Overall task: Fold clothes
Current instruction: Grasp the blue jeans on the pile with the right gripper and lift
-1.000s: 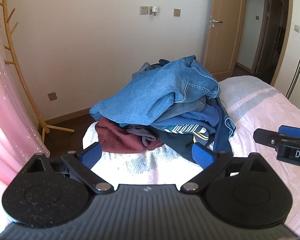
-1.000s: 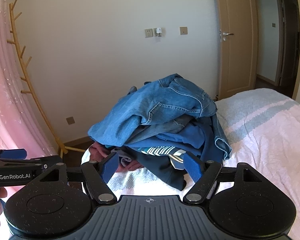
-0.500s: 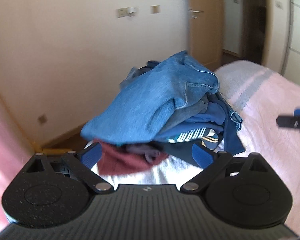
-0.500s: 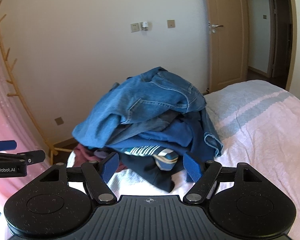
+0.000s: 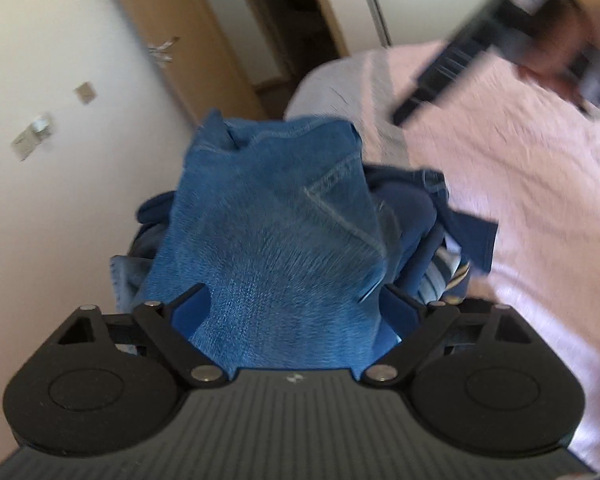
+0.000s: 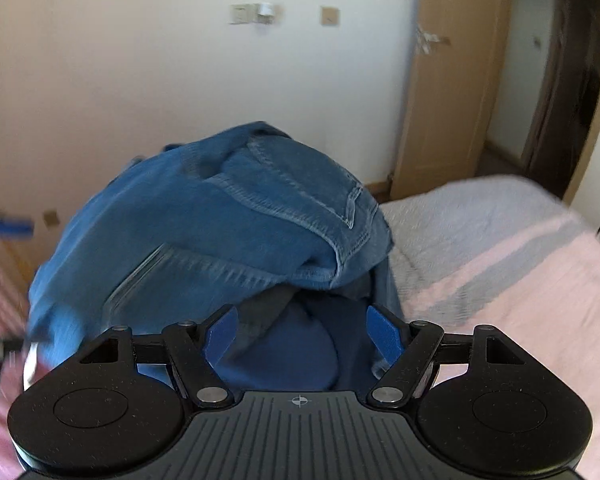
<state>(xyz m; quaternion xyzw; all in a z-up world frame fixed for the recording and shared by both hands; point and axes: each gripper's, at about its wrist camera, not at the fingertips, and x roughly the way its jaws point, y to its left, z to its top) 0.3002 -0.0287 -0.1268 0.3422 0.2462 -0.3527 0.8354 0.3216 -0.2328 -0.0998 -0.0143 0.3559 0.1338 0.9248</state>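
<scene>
The left gripper (image 5: pixel 292 308) has its blue pads spread wide and closing, with a fold of blue denim jeans (image 5: pixel 272 216) lying between them; the pads do not visibly press the cloth. The right gripper (image 6: pixel 300 334) is spread open, its pads just above a dark blue garment (image 6: pixel 296 356) under the denim, not gripping anything. The jeans top a heap of clothes (image 6: pixel 204 240) at the corner of a bed with a pink and grey cover (image 6: pixel 500 264). Behind stand a pale wall with switches (image 6: pixel 256 12) and a wooden door (image 6: pixel 452 92). A blurred hand (image 5: pixel 556 44) holds the right tool in the left view.
</scene>
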